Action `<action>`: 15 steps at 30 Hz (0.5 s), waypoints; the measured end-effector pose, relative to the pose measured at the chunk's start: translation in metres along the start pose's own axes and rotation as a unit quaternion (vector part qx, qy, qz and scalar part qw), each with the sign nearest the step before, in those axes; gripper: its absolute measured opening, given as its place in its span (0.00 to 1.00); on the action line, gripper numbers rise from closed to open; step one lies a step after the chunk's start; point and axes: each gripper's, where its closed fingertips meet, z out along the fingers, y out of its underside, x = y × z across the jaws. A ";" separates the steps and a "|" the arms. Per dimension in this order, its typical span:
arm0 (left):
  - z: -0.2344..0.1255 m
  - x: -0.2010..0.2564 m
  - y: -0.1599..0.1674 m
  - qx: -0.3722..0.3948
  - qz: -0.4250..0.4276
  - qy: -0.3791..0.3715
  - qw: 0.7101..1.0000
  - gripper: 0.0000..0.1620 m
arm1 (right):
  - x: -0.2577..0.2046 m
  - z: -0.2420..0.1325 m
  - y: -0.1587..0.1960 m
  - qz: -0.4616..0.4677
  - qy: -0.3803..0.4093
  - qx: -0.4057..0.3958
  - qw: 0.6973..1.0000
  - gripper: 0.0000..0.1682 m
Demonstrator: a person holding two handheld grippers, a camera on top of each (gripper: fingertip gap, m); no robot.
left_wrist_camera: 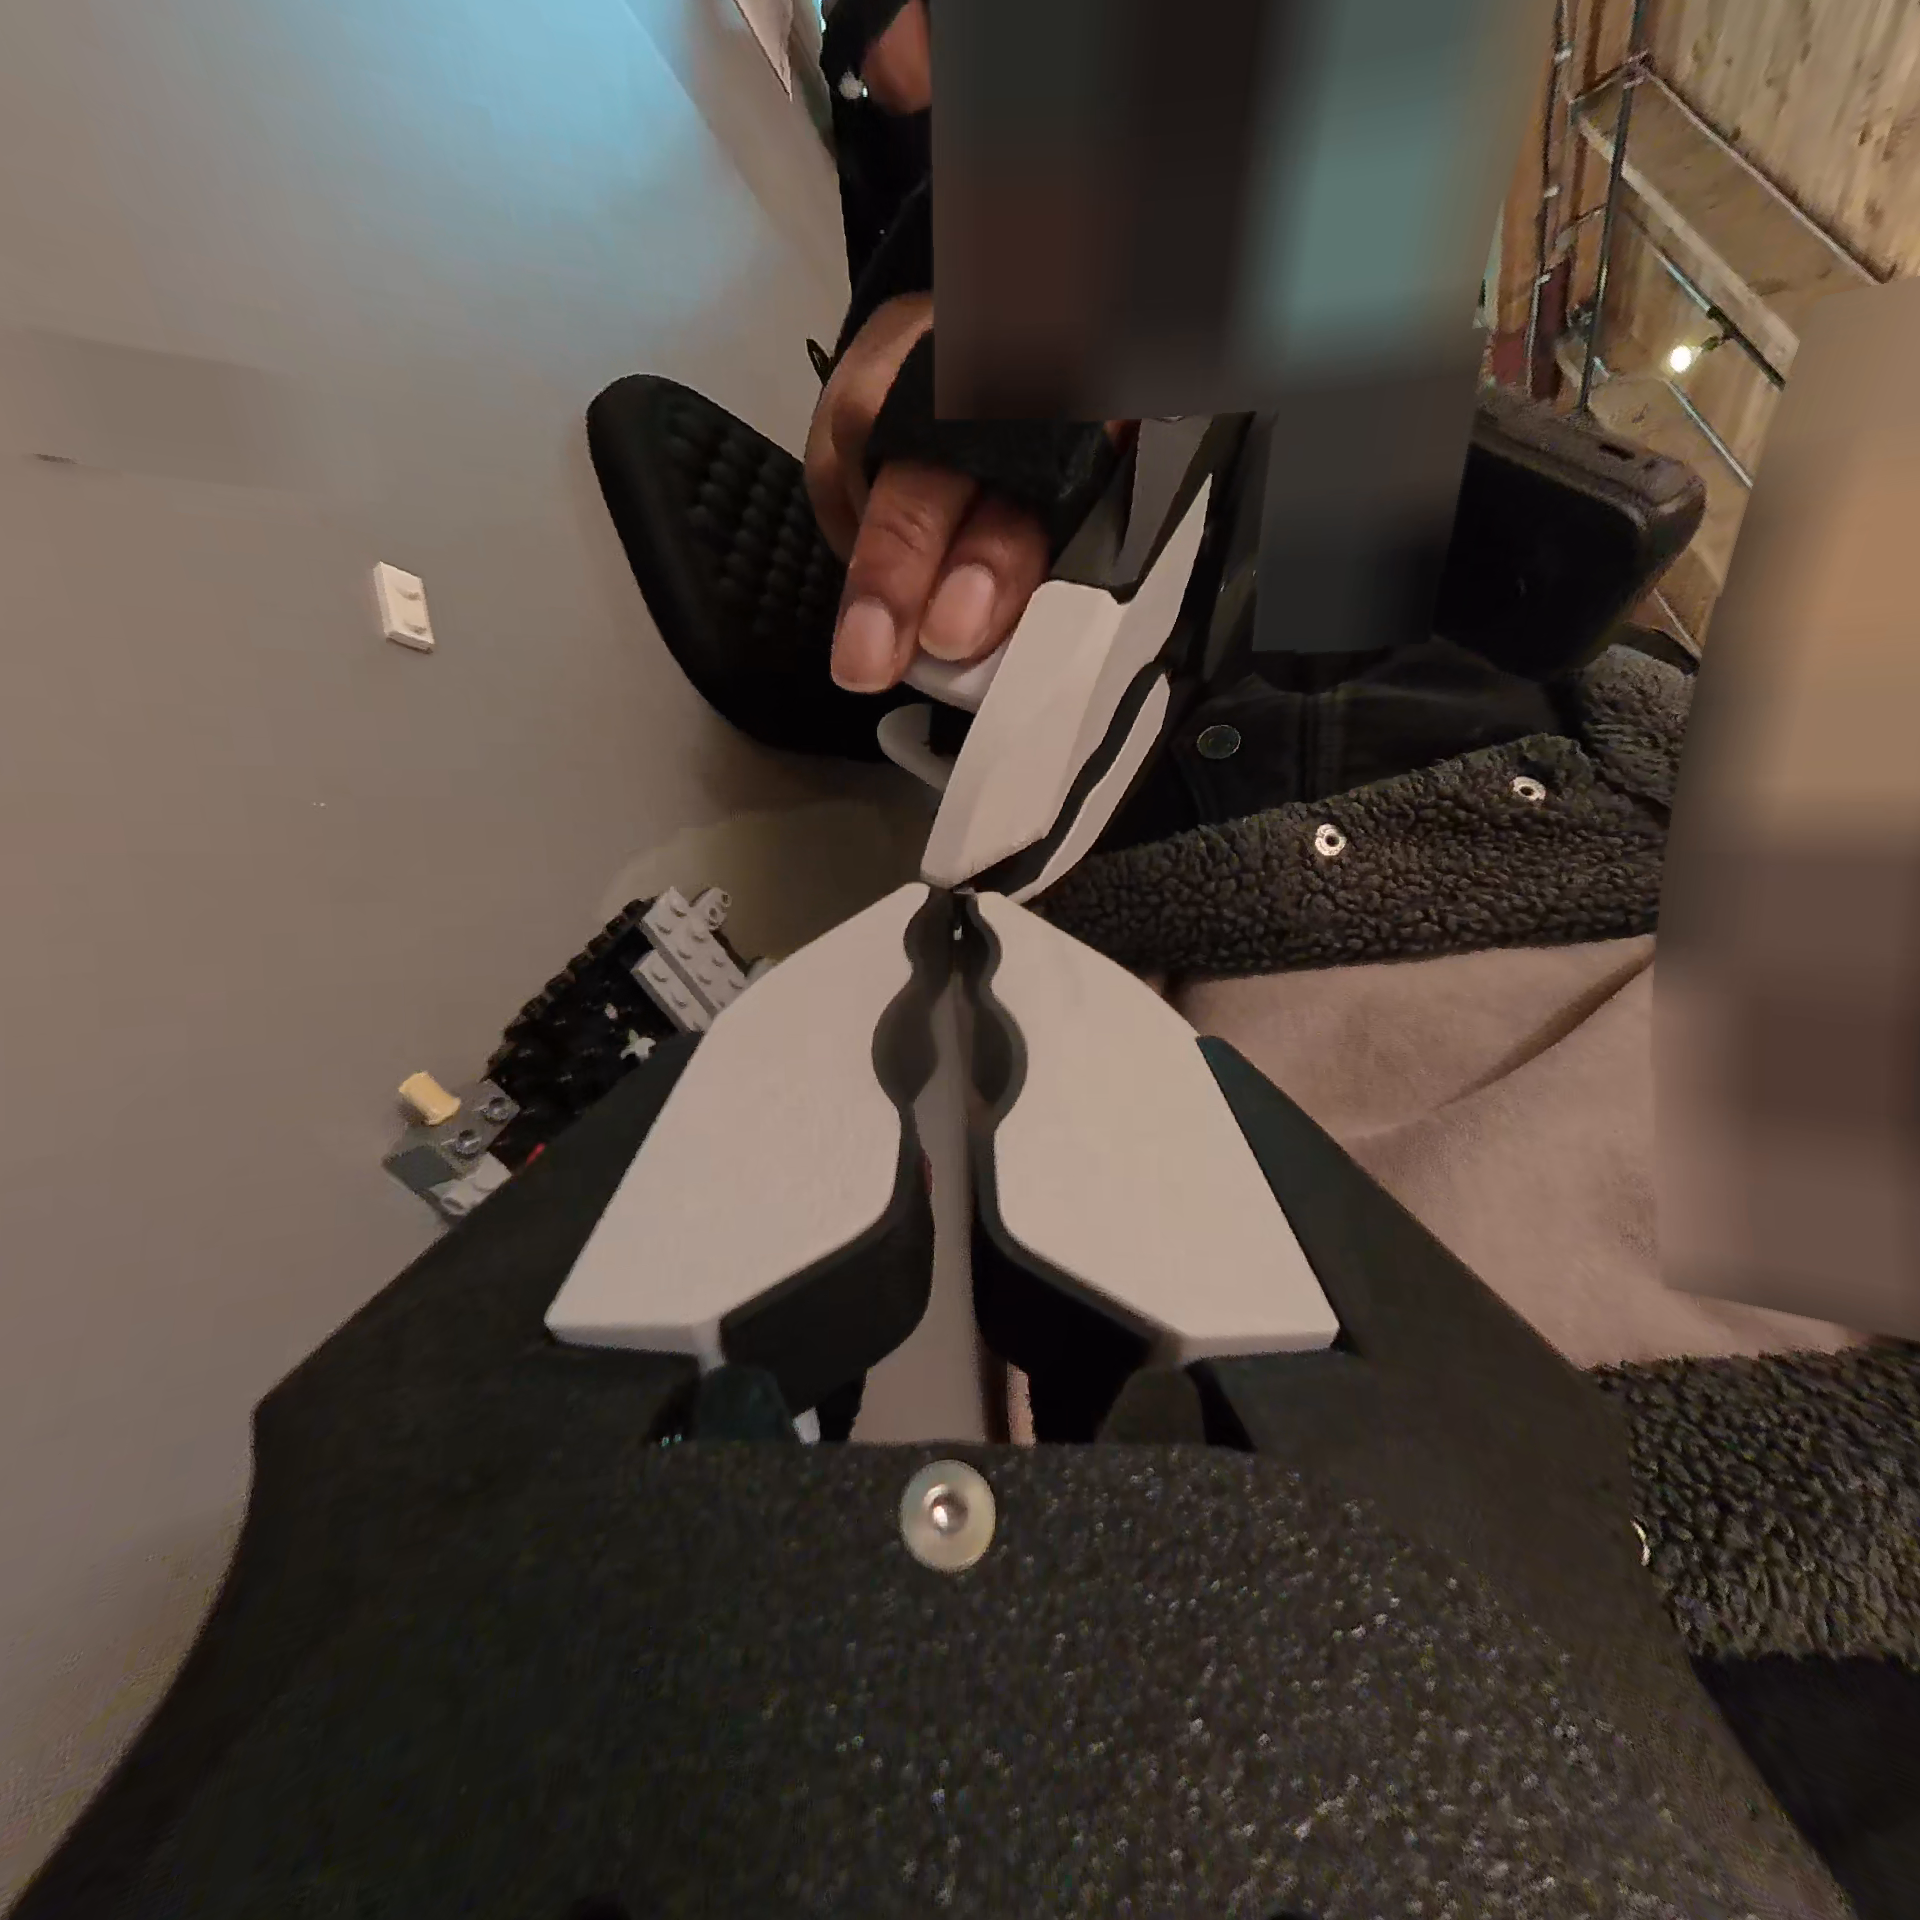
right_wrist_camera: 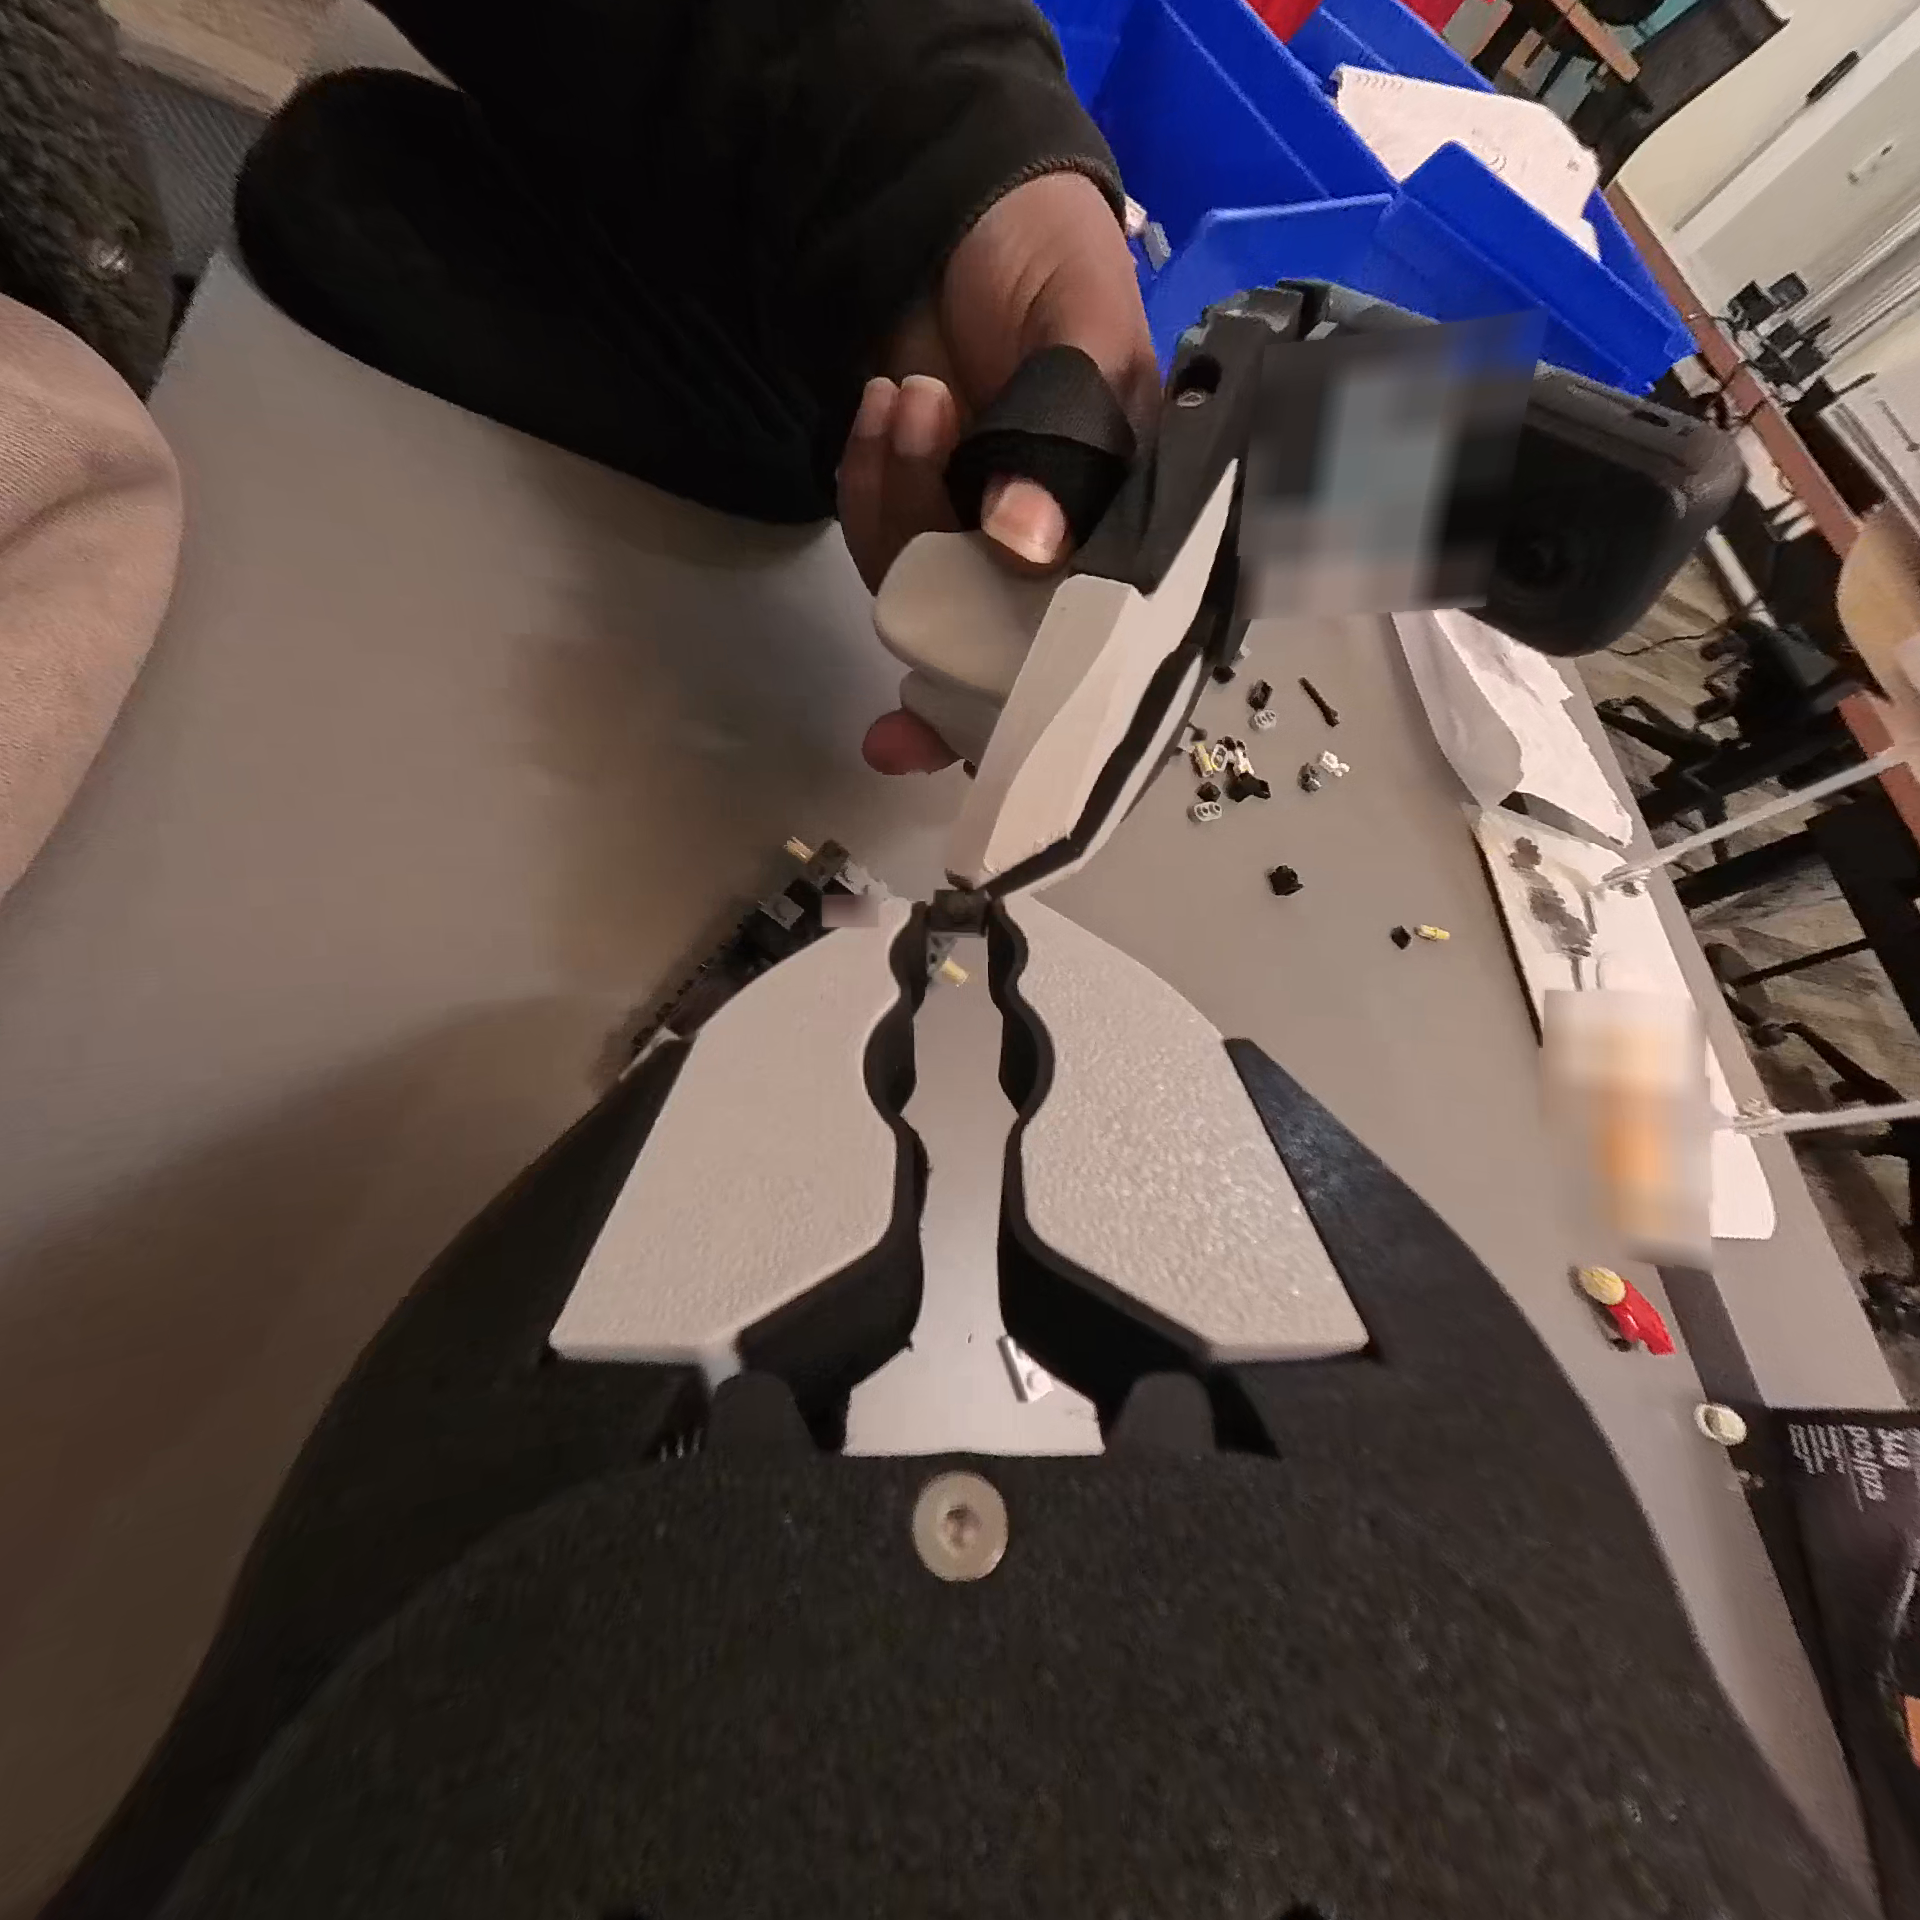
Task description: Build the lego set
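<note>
Right gripper clamped on tiny dark brick, tip to tip with left gripper, also pinched onto it. Looks like mid-air handoff or joining. Half-built model sitting far left on table. Next: careful alignment, steady squeeze.

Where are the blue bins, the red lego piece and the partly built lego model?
blue bins (right_wrist_camera: 1299, 218): right wrist view, front wall of one bin.
red lego piece (right_wrist_camera: 1636, 1325): right wrist view, its red body.
lego model (left_wrist_camera: 582, 1029): left wrist view, black studded plate.
</note>
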 end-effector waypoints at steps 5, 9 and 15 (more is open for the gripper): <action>-0.008 -0.016 -0.007 0.041 -0.014 -0.023 0.999 0.01 | 0.010 0.011 0.012 0.067 0.028 -0.015 0.997 0.06; -0.023 -0.034 -0.004 0.042 0.064 -0.104 0.992 0.13 | 0.011 0.025 0.032 0.170 0.013 -0.043 0.984 0.06; -0.031 -0.048 0.008 0.010 0.162 -0.176 0.971 0.16 | 0.002 0.042 0.047 0.336 -0.053 -0.068 0.938 0.06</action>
